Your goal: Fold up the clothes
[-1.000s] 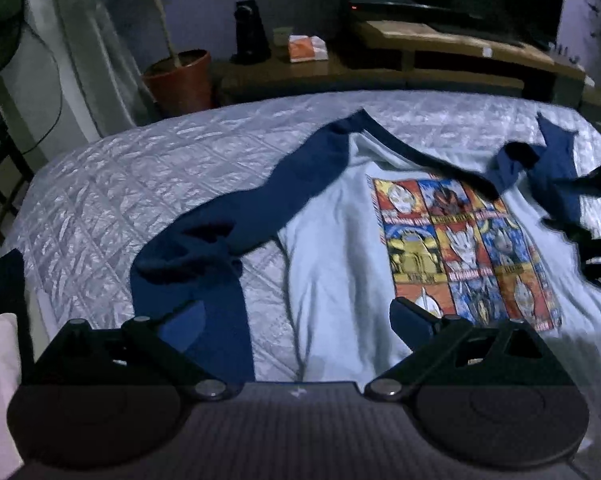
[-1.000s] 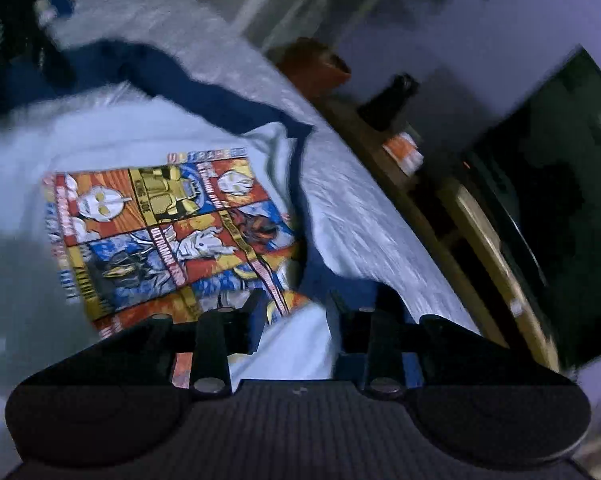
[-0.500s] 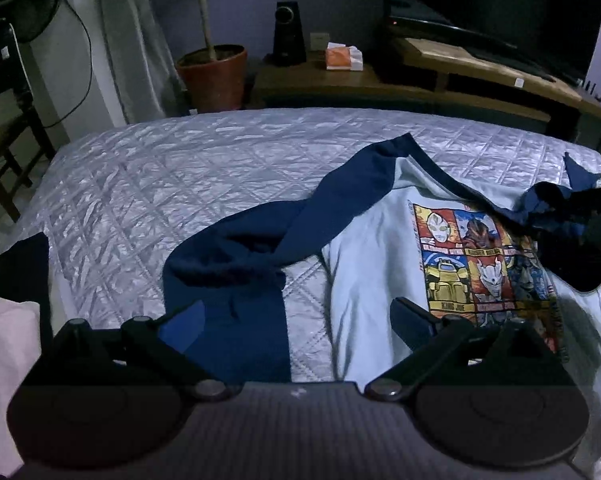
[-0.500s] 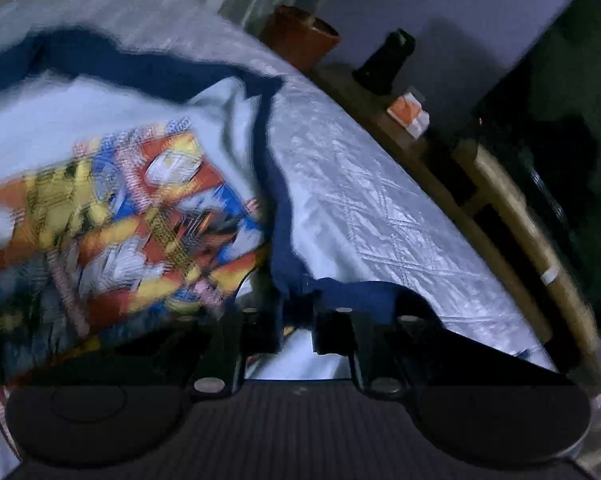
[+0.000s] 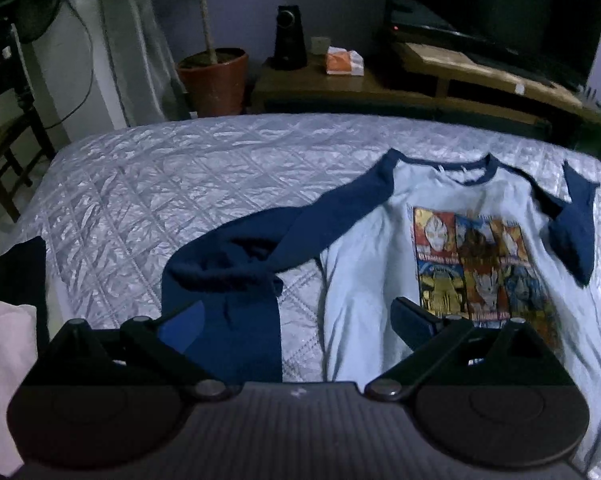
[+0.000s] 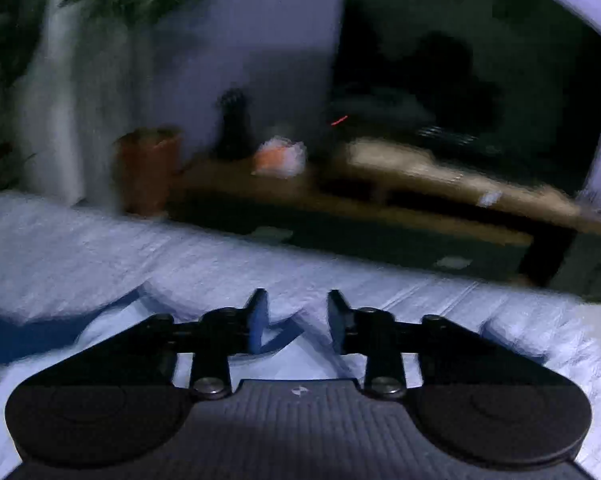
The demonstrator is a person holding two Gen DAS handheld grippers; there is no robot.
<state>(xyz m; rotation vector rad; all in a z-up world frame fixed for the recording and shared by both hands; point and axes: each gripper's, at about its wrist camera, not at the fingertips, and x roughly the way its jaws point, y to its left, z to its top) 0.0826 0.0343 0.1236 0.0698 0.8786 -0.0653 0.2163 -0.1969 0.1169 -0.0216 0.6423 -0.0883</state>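
Both grippers, left (image 5: 296, 316) and right (image 6: 297, 316), hold their jaws spread, empty, over the shirt (image 5: 364, 264), its print lettering unreadable.

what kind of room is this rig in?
Most likely a bedroom at home. A bed with a quilted silver cover holds the shirt; beyond it are a low wooden TV stand with a large dark screen and a potted plant.

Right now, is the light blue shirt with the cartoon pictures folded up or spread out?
Mostly spread out. The light blue shirt with dark blue sleeves lies face up on the silvery quilted bedspread, its print showing; only the sleeves are crumpled.
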